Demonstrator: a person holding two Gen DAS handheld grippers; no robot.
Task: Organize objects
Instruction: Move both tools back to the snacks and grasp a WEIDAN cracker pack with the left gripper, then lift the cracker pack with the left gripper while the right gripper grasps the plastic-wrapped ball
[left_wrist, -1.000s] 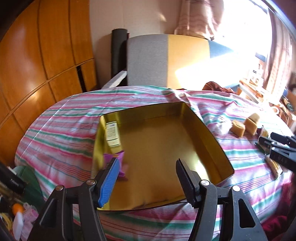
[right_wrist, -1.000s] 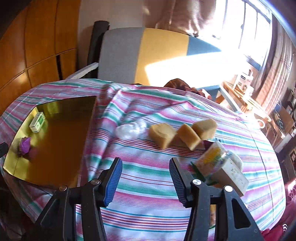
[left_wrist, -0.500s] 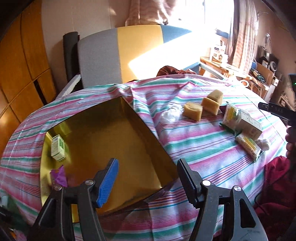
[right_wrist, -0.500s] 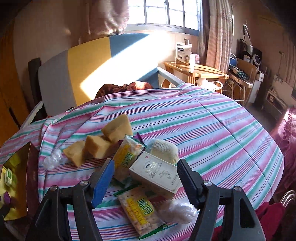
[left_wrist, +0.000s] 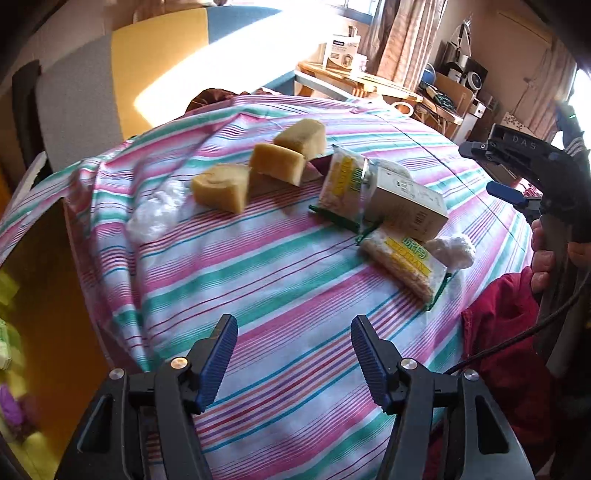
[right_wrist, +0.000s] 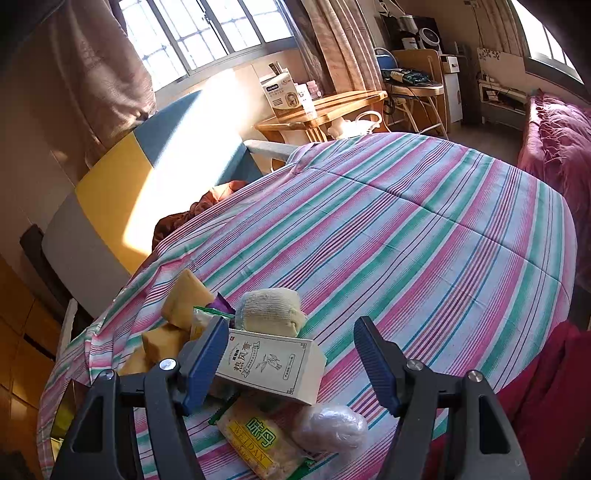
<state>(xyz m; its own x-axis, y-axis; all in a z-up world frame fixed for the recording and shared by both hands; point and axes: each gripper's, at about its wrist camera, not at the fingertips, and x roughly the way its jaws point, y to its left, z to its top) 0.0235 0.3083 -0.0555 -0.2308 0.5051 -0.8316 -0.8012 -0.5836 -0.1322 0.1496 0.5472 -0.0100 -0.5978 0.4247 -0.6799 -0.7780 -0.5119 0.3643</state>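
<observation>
Both tongs gaped wide and empty over the striped cloth.

Nearest the right gripper (right_wrist: 291, 363) lay a crinkly cracker packet (right_wrist: 258, 441) and a smooth cardboard tea box (right_wrist: 271, 365) propped on it; a clamp there might tip the box or crush the crackers. The left gripper (left_wrist: 293, 356) hung over bare cloth (left_wrist: 258, 280). Farther off sat three spongy yellow blocks (left_wrist: 277, 162); the gold box (left_wrist: 44, 295) stood at the left.

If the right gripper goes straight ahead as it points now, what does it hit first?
Most likely the white tea box, which sits just ahead between the open jaws of the right gripper, toward the left one. Depth is uncertain.
</observation>
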